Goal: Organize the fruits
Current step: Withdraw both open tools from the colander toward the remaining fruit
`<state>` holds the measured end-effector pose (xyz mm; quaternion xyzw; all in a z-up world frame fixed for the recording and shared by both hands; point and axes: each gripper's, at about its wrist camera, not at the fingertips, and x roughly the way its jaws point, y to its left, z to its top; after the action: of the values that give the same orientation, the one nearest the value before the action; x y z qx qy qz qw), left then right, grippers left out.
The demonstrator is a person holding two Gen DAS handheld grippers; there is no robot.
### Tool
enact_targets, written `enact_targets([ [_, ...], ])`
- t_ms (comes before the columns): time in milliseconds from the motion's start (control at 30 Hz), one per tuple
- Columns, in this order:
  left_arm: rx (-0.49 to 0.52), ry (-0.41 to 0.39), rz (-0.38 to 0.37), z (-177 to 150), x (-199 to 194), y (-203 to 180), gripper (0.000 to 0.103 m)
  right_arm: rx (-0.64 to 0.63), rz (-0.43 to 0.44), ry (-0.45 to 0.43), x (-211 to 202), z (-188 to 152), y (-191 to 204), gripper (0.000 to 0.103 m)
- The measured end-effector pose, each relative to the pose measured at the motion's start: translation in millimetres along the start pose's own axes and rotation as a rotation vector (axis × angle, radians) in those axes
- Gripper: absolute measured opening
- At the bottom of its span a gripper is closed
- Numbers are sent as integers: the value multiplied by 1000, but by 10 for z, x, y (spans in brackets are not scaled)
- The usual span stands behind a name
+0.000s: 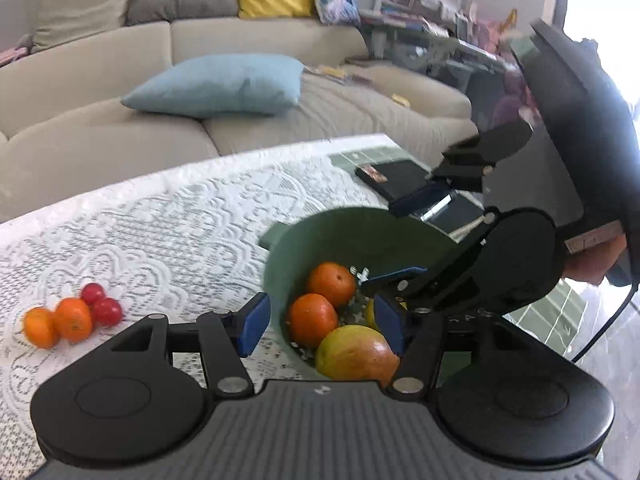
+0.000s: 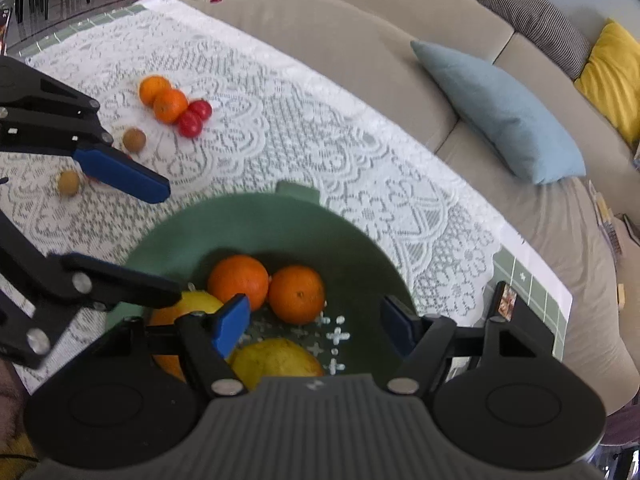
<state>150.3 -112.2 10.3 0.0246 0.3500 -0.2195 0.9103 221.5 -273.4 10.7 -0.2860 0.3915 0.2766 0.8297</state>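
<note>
Right wrist | green bowl (image 2: 280, 216): two oranges (image 2: 268, 288), yellowish fruits | both grippers (image 2: 316, 320) parted, empty

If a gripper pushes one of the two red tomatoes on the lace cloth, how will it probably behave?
The red tomatoes look round and glossy, so one would probably roll or slip from the pads. They touch an orange, so a push may move that too. The skin looks thin; a hard squeeze could bruise it.

Green bowl (image 1: 304, 236) holds two oranges (image 1: 320, 304) and perhaps a mango (image 1: 356, 354).
</note>
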Motion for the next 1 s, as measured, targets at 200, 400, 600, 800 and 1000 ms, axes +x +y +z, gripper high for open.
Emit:
enact_targets([
  [200, -56, -51, 66, -41, -273, 249, 70, 19, 17, -72, -151, 110, 189, 70],
  [400, -106, -67, 138, -117, -440, 536, 70, 20, 49, -130, -223, 246, 466, 70],
  [600, -175, -80, 184, -250, -568, 873, 70, 54, 108, -199, -227, 397, 747, 70],
  [800, -243, -95, 223, -375, -604, 1237, 70, 153, 169, -287, -128, 559, 1016, 70],
  [1000, -307, -94, 250, -513, -560, 1581, 70, 235, 139, -334, 86, 670, 1282, 70],
])
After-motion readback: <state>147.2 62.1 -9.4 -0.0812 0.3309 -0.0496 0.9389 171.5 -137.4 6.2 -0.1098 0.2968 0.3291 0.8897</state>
